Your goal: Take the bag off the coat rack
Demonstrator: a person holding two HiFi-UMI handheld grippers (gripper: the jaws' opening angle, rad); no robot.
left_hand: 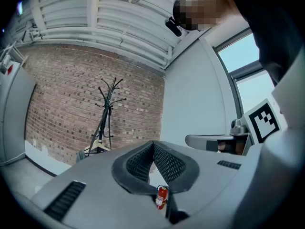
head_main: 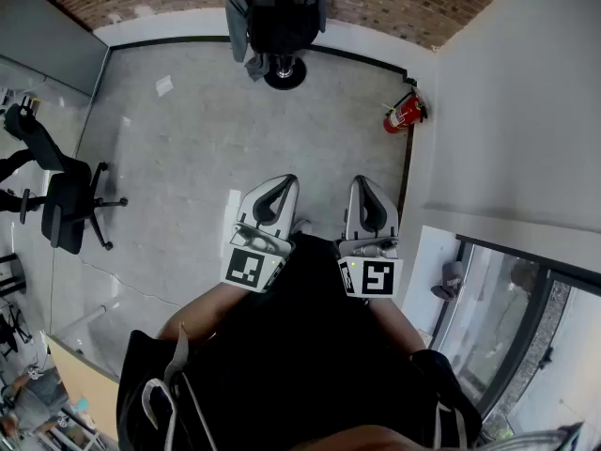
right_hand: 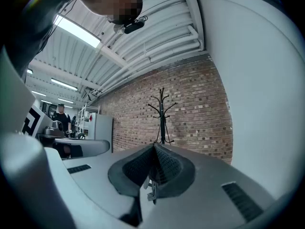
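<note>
The approach was the step in hand. The bag [head_main: 280, 19] hung dark on the coat rack [head_main: 284, 69] at the floor's far edge by the brick wall, well apart from both tools, while the left hand-held gripper [head_main: 282, 188] and the right hand-held gripper [head_main: 364, 188] each had its jaws pressed together on nothing. By my judgement the next move called for walking up to the rack and parting one pair of jaws to take a strap. Only the head view showed the bag. The two gripper views showed the rack's upper hooks [right_hand: 163, 104] bare, with their own jaws covering its lower part.
</note>
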